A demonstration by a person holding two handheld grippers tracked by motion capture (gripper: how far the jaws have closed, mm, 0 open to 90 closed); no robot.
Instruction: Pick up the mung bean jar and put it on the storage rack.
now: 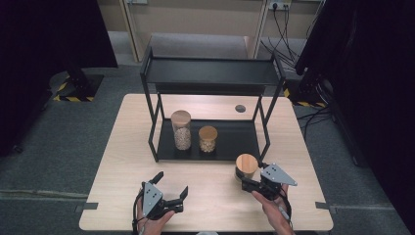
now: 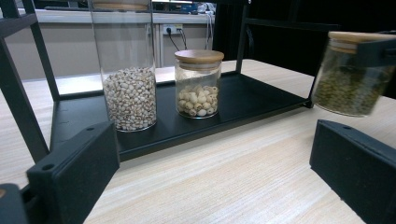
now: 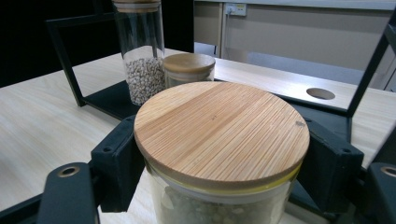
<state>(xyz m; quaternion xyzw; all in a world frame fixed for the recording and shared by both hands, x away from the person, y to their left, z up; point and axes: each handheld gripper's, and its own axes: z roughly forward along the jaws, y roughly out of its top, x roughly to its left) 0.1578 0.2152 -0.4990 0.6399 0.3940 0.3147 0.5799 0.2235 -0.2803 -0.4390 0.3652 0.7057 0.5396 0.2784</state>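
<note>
The left gripper [image 2: 205, 177] has its two black jaws spread wide, with bare wooden surface [image 2: 224, 172] between them. Ahead, a black shelf [image 2: 243, 100] carries a tall glass jar [image 2: 128, 79] of pale grains and, just beside it, a short jar [image 2: 198, 84] (wooden lid) of larger white seeds. At right, a tilted jar of green beans [image 2: 350, 74] appears blurred.

Two handheld black grippers, left gripper [image 1: 171, 197] and right gripper [image 1: 251, 184], each have blocky screw-holed jaws, a grey three-cornered plate dotted with screws, and a trailing black cable.
</note>
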